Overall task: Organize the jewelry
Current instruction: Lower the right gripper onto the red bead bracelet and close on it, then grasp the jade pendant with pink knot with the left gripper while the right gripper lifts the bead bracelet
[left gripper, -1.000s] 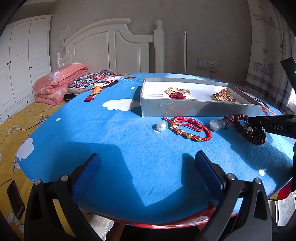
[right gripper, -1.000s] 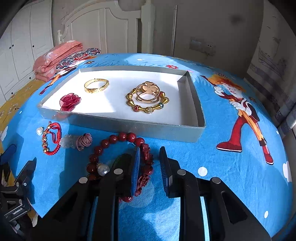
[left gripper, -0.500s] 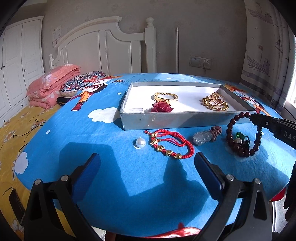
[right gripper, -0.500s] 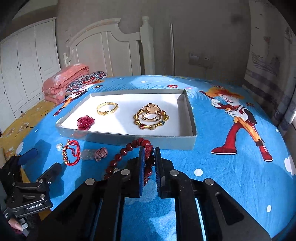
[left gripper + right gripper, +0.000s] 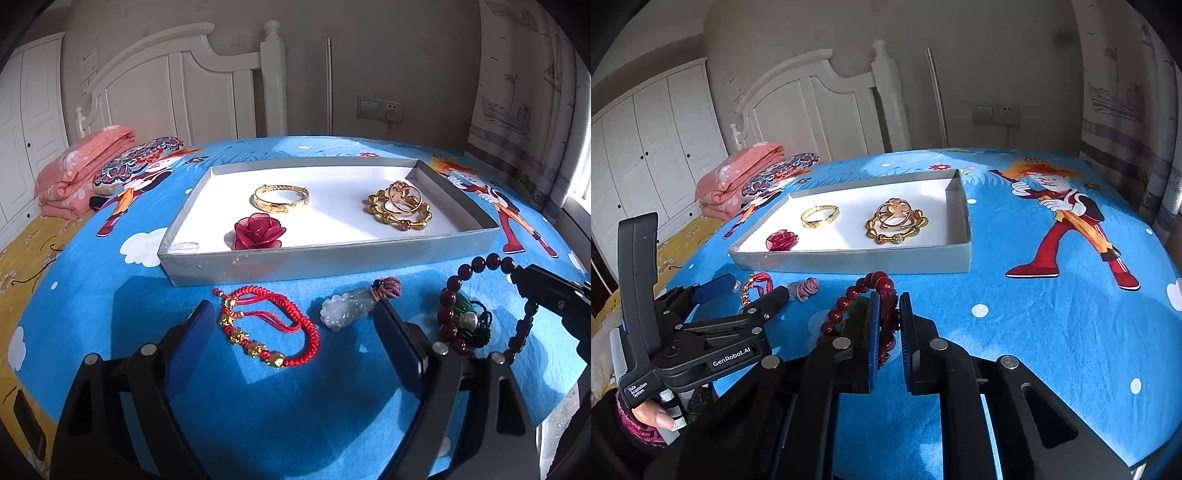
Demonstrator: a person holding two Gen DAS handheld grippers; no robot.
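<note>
Red cord bracelet (image 5: 271,332) lying on blue table (image 5: 258,406) before tray (image 5: 332,258), between closing left claw (image 5: 295,332) pads, untouched. Soft, light, floppy; gold beads slippery, so pinching cord bundle looks best. Right claw (image 5: 888,325) pinching bead bracelet (image 5: 857,295), dangling limp.

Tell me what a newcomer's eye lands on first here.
The grey tray mid-table, holding a gold bangle, a red rose and stacked gold rings. In front of it, the right gripper pinches a dark red bead bracelet, while the left gripper is closing around a red cord bracelet.
</note>
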